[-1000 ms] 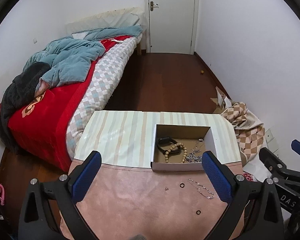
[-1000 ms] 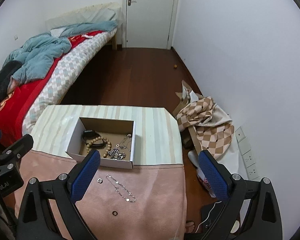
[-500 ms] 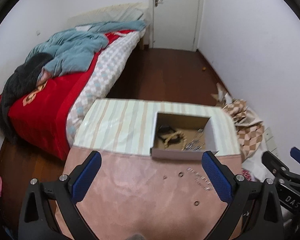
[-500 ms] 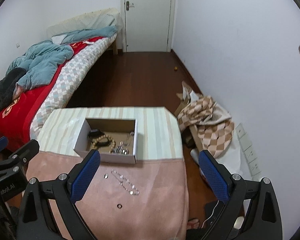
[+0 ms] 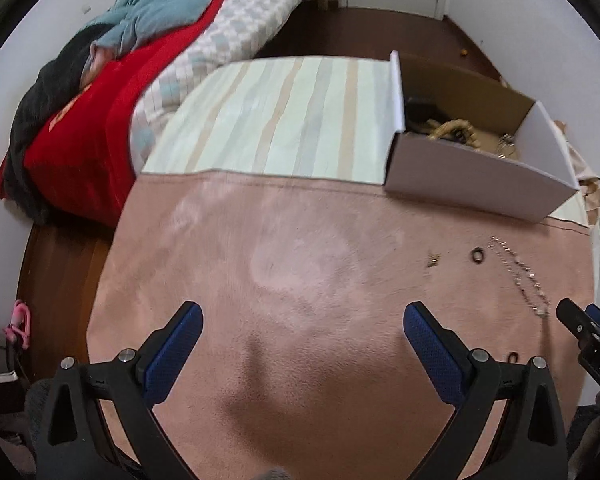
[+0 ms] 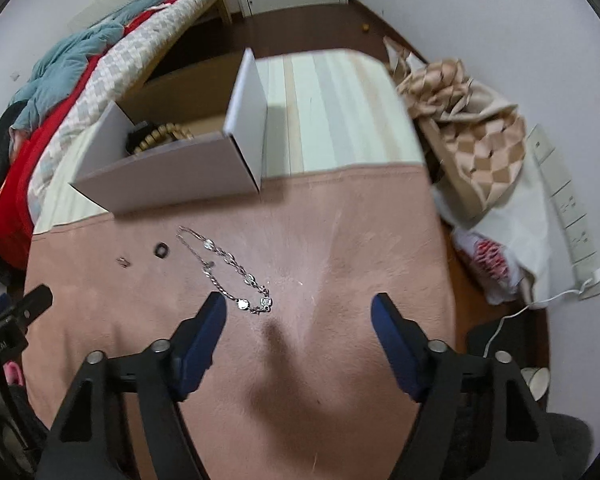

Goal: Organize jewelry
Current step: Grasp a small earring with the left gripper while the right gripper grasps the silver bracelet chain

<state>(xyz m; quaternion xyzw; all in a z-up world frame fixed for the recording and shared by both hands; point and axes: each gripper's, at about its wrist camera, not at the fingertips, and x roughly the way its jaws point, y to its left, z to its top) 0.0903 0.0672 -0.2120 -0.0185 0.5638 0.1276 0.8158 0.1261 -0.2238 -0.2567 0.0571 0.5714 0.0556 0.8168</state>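
Note:
A white cardboard box [image 5: 472, 178] [image 6: 172, 182] stands on the table and holds a wooden bead bracelet [image 6: 162, 138] and other jewelry. On the pink cloth [image 5: 300, 280] lie a silver chain [image 6: 224, 268] [image 5: 520, 276], a small black ring [image 6: 162, 250] [image 5: 477, 255], a tiny stud [image 6: 123, 262] [image 5: 433, 261] and another dark ring [image 5: 512, 357]. My left gripper [image 5: 302, 332] is open and empty over bare cloth. My right gripper [image 6: 298, 324] is open and empty, its left fingertip just beside the chain's near end.
A bed [image 5: 148, 52] with red and teal bedding stands left of the table. A checkered bag [image 6: 472, 120] and a white plastic bag [image 6: 512, 256] lie on the floor at the right, by wall sockets [image 6: 568, 208]. The striped cloth [image 5: 284, 116] covers the table's far half.
Both grippers have dropped low and forward over the table. The box and jewelry now look much closer. Both stay open and empty.

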